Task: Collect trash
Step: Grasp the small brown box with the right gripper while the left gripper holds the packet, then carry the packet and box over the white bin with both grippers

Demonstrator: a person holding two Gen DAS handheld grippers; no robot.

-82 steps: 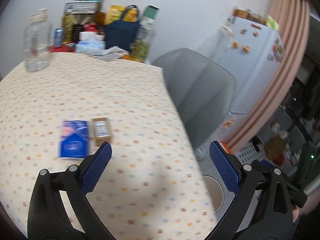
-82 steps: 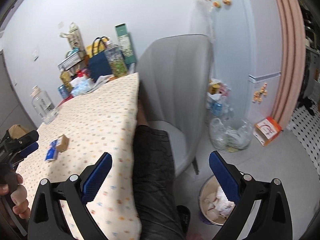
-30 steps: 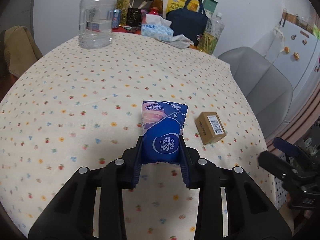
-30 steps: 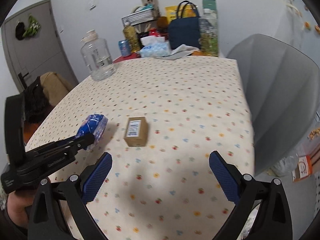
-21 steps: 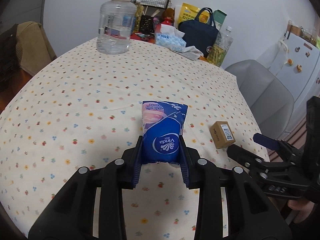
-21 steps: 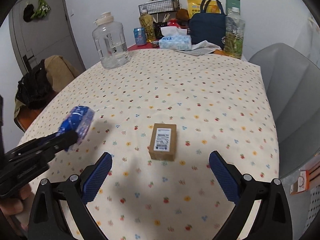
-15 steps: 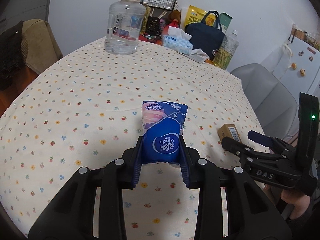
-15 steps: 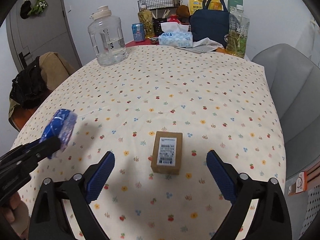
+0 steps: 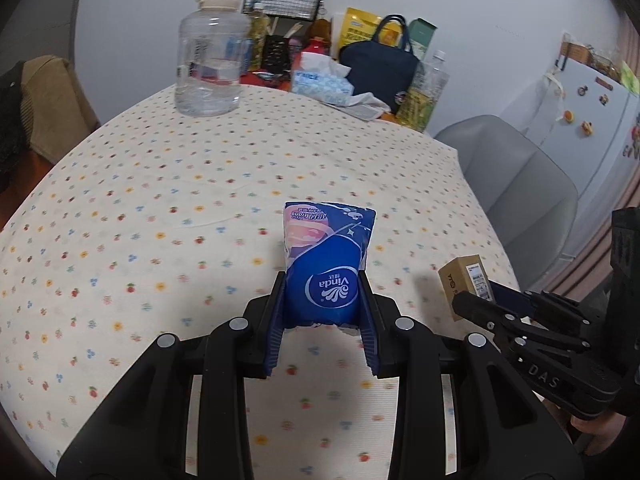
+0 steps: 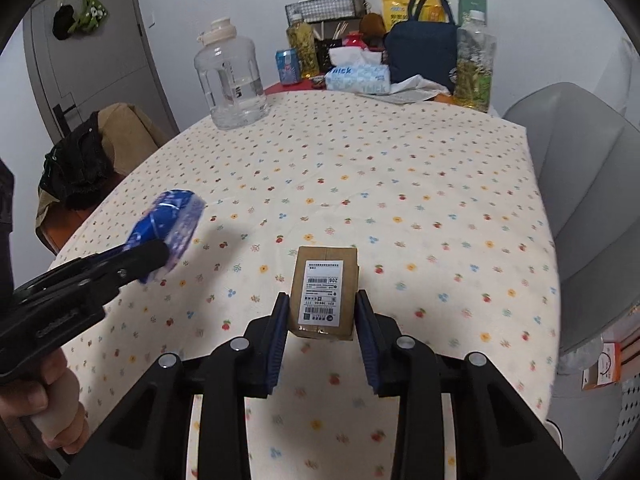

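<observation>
A blue Vinda tissue packet (image 9: 329,240) sits upright between the pads of my left gripper (image 9: 322,280), which is shut on it above the dotted tablecloth (image 9: 160,200). In the right wrist view the same packet (image 10: 170,216) hangs at the left in that gripper (image 10: 154,258). A small brown cardboard box (image 10: 326,268) with a white label lies on the cloth. My right gripper (image 10: 321,300) straddles the box, its jaws closing, and both blue pads touch the box's sides. From the left wrist view the box (image 9: 464,276) shows at the right, in the right gripper (image 9: 482,300).
At the table's far end stand a clear water jug (image 10: 230,80), a tissue box (image 10: 358,76), a navy bag (image 10: 422,46) and bottles. A grey chair (image 10: 580,200) is at the right edge. A chair draped with clothes (image 10: 88,160) is at the left.
My right gripper came forward over the cardboard box and its wide jaws drew in onto the box's sides. The left gripper kept its hold on the tissue packet.
</observation>
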